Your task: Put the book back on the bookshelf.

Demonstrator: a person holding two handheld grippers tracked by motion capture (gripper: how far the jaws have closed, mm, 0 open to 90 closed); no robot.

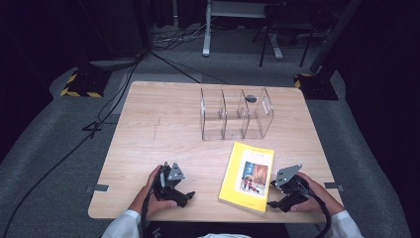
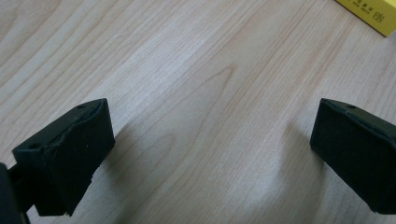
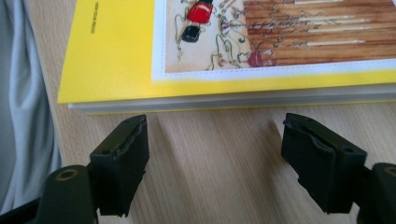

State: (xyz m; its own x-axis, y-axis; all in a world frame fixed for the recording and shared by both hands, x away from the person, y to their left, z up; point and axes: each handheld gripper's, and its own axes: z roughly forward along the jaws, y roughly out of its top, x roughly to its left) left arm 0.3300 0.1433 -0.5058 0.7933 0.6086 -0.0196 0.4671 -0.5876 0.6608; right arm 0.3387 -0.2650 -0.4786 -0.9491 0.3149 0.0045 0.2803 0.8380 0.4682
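The yellow book (image 1: 247, 175) lay flat at lower right of the surface (image 1: 163, 129). Right gripper (image 3: 215, 161) sat beside its page edge, jaws apart and empty; left gripper (image 2: 208, 158) gaped too. Looked stiff, slick-covered; I'd pinch that edge.

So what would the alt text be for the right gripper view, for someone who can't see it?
A yellow book with a picture on its cover lies flat on a pale wooden table, its page edge facing the camera. The right claw sits just short of it, its two black jaws apart with only bare wood between them.
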